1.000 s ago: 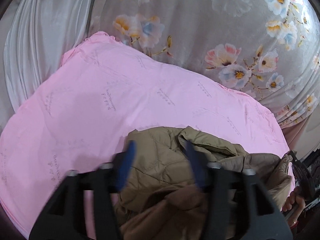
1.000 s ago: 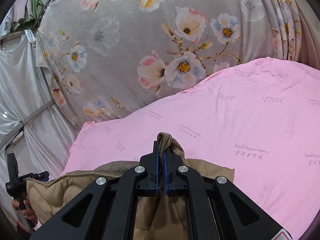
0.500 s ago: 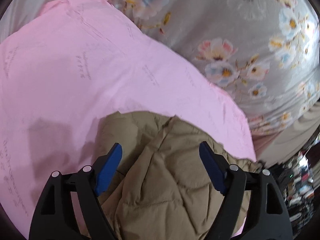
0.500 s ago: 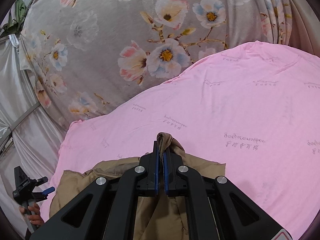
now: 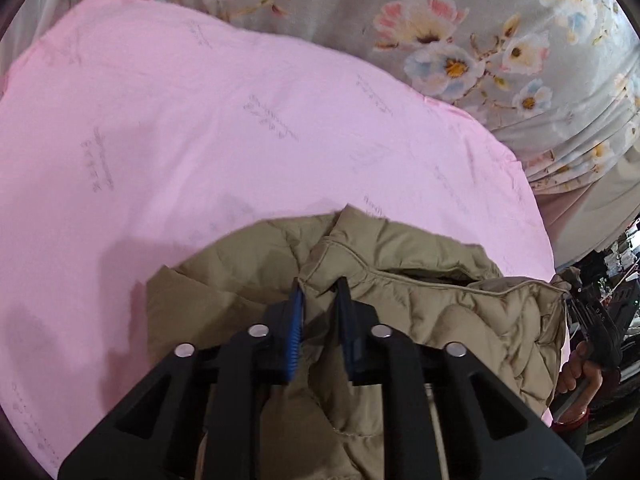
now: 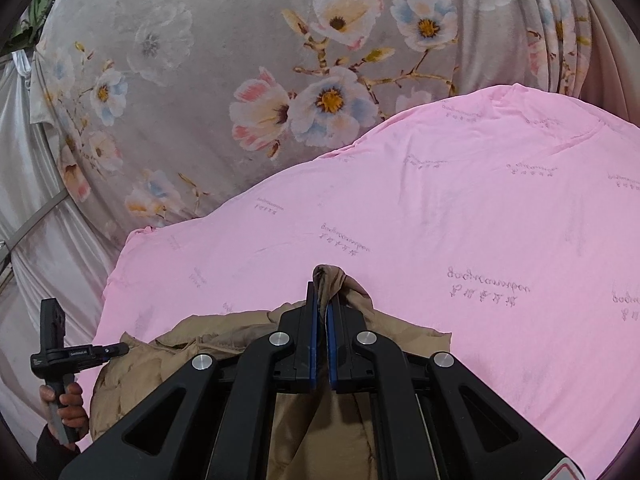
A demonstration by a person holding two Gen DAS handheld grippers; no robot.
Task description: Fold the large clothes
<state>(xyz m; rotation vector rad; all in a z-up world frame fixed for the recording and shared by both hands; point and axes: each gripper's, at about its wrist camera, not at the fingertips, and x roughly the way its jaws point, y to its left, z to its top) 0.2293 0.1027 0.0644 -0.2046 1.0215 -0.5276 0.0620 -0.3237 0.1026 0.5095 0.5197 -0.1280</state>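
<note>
A tan quilted jacket [image 5: 420, 292] is bunched at the near edge of a pink sheet [image 5: 200, 140], which is spread over the work surface. The right gripper [image 6: 323, 312] is closed tight on a peak of the jacket's fabric, a tuft of which is seen poking up past the fingertips. The left gripper [image 5: 320, 292] is drawn in narrow around a seamed edge, possibly the collar; whether the cloth is truly pinched there cannot be told, since a small gap is visible between the pads.

The step in hand is judged to be the two-point grasp that comes before spreading the garment out. For the next move, a firm hold by the left gripper is called for, and then both grippers would need to be lifted and drawn apart so that the jacket opens flat.

Ample bare sheet is offered ahead and to both sides. The far edge is bounded by a floral curtain [image 6: 280, 80], and the sheet's rim falls away close on the outer side of each gripper.
</note>
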